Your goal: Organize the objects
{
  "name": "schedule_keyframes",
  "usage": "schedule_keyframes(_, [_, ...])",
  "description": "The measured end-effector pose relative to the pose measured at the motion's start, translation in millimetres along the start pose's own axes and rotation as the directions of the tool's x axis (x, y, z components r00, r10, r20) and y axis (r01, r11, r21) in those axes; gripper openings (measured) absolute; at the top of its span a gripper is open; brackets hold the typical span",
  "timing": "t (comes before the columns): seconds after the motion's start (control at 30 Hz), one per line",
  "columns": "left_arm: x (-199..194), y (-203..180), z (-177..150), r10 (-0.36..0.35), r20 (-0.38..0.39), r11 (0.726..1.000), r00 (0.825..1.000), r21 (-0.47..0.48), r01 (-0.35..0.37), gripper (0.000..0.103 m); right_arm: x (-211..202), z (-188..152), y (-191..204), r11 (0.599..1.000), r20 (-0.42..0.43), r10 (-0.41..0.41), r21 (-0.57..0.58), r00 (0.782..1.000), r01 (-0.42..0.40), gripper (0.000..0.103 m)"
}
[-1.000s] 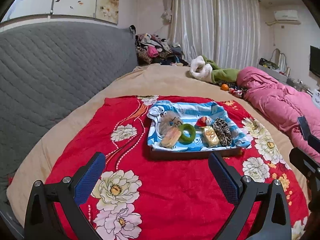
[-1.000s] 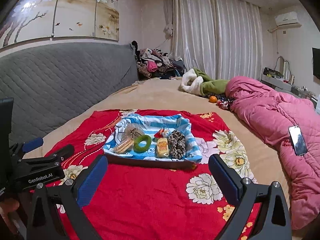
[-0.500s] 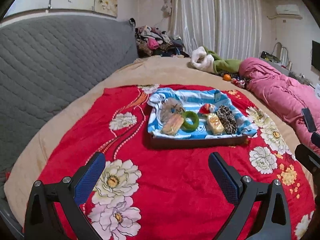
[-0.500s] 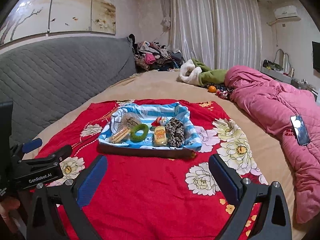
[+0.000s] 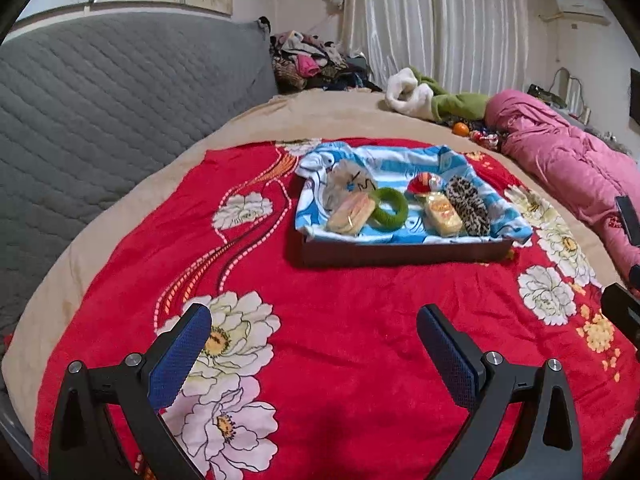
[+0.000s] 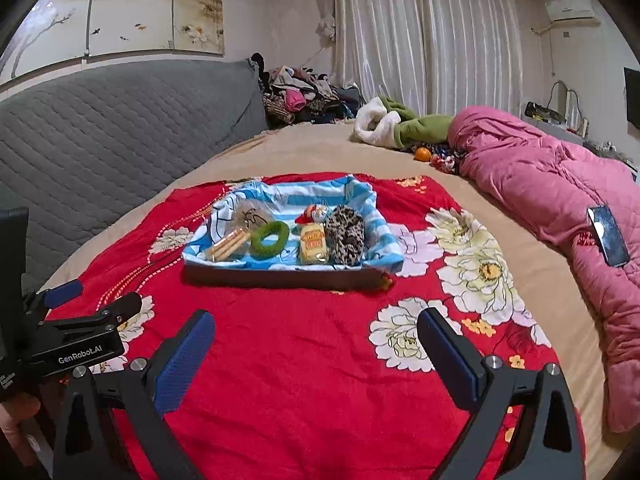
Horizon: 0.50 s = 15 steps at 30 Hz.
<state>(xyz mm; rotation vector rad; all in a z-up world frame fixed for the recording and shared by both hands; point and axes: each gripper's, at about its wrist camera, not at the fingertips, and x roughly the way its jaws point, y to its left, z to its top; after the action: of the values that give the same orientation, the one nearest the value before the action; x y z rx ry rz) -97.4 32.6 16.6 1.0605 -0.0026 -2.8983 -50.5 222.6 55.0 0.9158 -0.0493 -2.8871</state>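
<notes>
A brown tray (image 5: 404, 251) lined with blue-striped cloth sits on the red floral blanket (image 5: 340, 340). It holds a clear bag (image 5: 345, 184), a wrapped snack (image 5: 350, 213), a green ring (image 5: 390, 206), a red-capped toy (image 5: 424, 183), a yellow packet (image 5: 442, 213) and a leopard scrunchie (image 5: 467, 205). My left gripper (image 5: 314, 344) is open and empty, well short of the tray. My right gripper (image 6: 316, 344) is open and empty, also short of the tray (image 6: 280, 276). The left gripper's body (image 6: 76, 344) shows at the right view's left edge.
A grey quilted headboard (image 5: 100, 92) runs along the left. A pink duvet (image 6: 560, 192) with a phone (image 6: 608, 236) on it lies right. Green and white clothing (image 6: 392, 124) and an orange (image 6: 423, 154) lie at the back, with a clothes pile (image 6: 304, 92) by the curtain.
Both grippers have tilted downward and moved a little closer to the tray; it sits higher and larger in both views. Both jaws stay open. Nothing in the tray has moved.
</notes>
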Motion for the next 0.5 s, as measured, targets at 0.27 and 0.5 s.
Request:
schedule_keyframes(0.27, [15.3, -2.1, -12.2, 0.004, -0.029, 1.0, 1.0, 0.005, -0.003, 0.102, 19.5, -16.3, -4.6, 1.0, -0.032, -0.008, -0.001, 0.999, 0.008, 0.102])
schedule_keyframes(0.5, [24.8, -1.8, -18.6, -0.001, -0.042, 1.0, 0.999, 0.004, 0.001, 0.102, 29.8, -27.4, -8.9, 1.0, -0.038, -0.025, 0.004, 0.999, 0.025, 0.102])
